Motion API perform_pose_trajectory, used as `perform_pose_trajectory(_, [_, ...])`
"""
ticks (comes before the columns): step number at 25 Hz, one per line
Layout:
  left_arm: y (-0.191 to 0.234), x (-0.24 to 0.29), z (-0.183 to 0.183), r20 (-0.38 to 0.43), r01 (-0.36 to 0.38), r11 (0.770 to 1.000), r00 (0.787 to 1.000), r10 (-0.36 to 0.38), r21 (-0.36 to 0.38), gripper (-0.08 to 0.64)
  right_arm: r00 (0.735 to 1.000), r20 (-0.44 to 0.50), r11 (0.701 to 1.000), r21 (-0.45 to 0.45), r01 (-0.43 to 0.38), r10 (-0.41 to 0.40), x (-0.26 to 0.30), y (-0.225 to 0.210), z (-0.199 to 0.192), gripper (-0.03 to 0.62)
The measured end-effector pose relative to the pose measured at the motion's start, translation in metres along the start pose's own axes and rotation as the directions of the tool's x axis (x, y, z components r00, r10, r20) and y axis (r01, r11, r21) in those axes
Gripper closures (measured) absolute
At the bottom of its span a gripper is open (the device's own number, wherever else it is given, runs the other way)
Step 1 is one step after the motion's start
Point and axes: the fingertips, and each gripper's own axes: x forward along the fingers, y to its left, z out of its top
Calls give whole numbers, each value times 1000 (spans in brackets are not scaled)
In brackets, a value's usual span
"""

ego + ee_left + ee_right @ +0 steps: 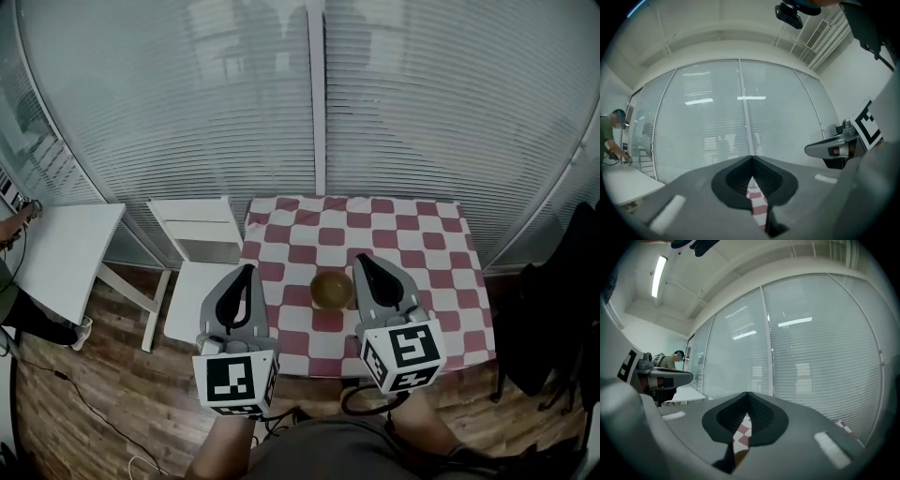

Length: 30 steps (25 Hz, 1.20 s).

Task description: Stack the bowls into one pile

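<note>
A brown bowl (331,289), possibly a nested pile, sits near the front middle of the red-and-white checked table (412,234). My left gripper (248,269) hangs to the bowl's left, over the table's left edge, jaws shut and holding nothing. My right gripper (360,257) is just right of the bowl, also shut and holding nothing. In the left gripper view the jaws (751,157) meet at the tip, with only checked cloth showing through the gap. In the right gripper view the shut jaws (747,393) show cloth and a brown sliver of the bowl (740,456) below.
A white chair (202,234) stands against the table's left side, and a white side table (66,248) stands further left with a person at it. A dark chair (553,309) is at the right. Blind-covered windows (319,94) lie beyond.
</note>
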Motion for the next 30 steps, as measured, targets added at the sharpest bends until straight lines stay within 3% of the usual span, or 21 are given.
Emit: perform_pose_trajectory(30, [-2, 13, -1, 1, 20, 1000, 1000, -20, -2, 560, 1000, 1, 999, -38, -11, 11, 13, -1, 1, 568])
